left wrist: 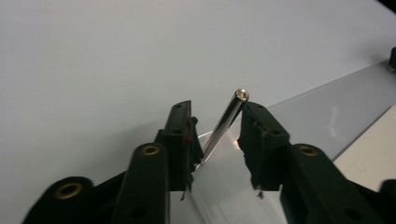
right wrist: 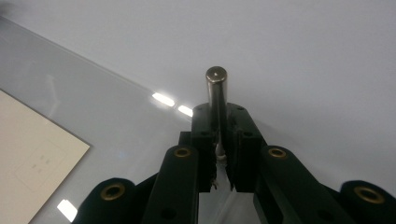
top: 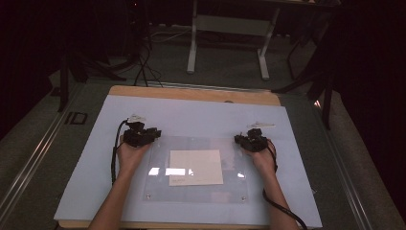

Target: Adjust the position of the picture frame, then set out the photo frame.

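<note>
Steel pin (right wrist: 216, 100) upright (rod (left wrist: 225, 126) tilted)

High view: the camera sat above the near edge of the worktop (top: 306, 143), facing forward and down from well back, so that the whole board, both forearms and the floor beyond fell within frame. Left gripper view: the camera rode close behind the left claw (left wrist: 217, 140), looking along its jaws at a low angle across the clear sheet (left wrist: 327, 112). Right gripper view: the camera sat equally close behind the right claw (right wrist: 218, 140), also facing low across the surface. All three views shared the clear sheet and the paper (top: 196, 166) beneath it.
</note>
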### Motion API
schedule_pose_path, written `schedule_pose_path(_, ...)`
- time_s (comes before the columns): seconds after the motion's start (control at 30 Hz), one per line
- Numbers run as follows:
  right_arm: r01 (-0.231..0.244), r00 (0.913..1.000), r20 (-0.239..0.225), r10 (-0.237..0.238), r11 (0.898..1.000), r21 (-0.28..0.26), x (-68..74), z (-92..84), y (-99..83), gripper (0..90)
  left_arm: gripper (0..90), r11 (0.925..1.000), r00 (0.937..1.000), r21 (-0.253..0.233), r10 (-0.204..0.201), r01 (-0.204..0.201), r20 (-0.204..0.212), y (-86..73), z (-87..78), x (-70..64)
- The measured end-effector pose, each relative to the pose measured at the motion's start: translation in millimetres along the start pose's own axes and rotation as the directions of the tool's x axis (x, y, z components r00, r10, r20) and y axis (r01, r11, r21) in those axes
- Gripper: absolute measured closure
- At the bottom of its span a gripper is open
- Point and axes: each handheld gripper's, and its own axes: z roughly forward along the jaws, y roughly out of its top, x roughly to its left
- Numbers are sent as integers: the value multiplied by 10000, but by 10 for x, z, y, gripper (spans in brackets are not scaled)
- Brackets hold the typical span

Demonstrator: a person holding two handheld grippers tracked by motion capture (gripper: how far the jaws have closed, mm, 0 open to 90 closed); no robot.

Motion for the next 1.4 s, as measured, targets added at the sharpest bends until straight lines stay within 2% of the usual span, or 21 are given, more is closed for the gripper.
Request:
schedule_pose_path(0.1, 6, 10000, -5, -6, 10000, 14, 1, 1, 4, 820, 612, 9996, 9999, -270, 56, -52, 129, 2, -50, -3)
schedule_pose_path(0.27, 125, 9999, 43, -125, 9999, 36, 10, -12, 8, 789, 590, 9983, 9994, -486, 334, -329, 96, 1, -112, -20)
schedule_pose_path(0.33, 181, 9998, 54, -180, 9998, -114, 18, -32, 7, 759, 580, 9975, 9993, -617, 352, -345, 89, -3, -140, -22)
schedule_pose_path(0.37, 214, 9995, 236, -204, 9989, -426, 29, -76, 11, 729, 571, 9966, 9993, -741, 364, -355, 107, 2, -160, -20)
schedule_pose_path(0.53, 388, 9985, 437, -343, 9933, -1086, 46, -182, 25, 735, 541, 9949, 9993, -942, 365, -358, 55, 10, -192, -22)
schedule_pose_path(0.7, 590, 9974, 493, -525, 9884, -1403, 65, -219, 26, 790, 535, 9950, 9991, -909, 427, -423, 26, 0, -188, -19)
schedule_pose_path(0.83, 653, 9972, 445, -598, 9886, -1357, 80, -199, 27, 841, 538, 9940, 9980, -896, 612, -626, -174, -7, -190, -25)
schedule_pose_path(0.97, 684, 9970, 442, -631, 9892, -1296, 80, -199, 34, 847, 566, 9920, 9975, -1064, 654, -680, -278, -42, -203, -20)
schedule_pose_path(1.03, 696, 9970, 423, -647, 9894, -1272, 77, -200, 36, 847, 598, 9917, 9967, -1085, 642, -692, -494, -66, -208, -14)
schedule_pose_path(1.13, 637, 9975, 400, -590, 9899, -1266, 74, -198, 37, 846, 644, 9919, 9976, -1116, 560, -603, -413, -90, -203, 1)
schedule_pose_path(1.2, 616, 9977, 376, -572, 9898, -1282, 72, -198, 36, 846, 651, 9919, 9972, -1101, 592, -640, -456, -94, -194, -2)
schedule_pose_path(1.33, 521, 9984, 303, -485, 9899, -1318, 63, -196, 32, 844, 666, 9909, 9984, -1232, 507, -534, -253, -87, -156, -17)
schedule_pose_path(1.4, 505, 9985, 297, -471, 9902, -1304, 63, -196, 32, 843, 670, 9912, 9981, -1175, 591, -609, -192, -85, -122, -38)
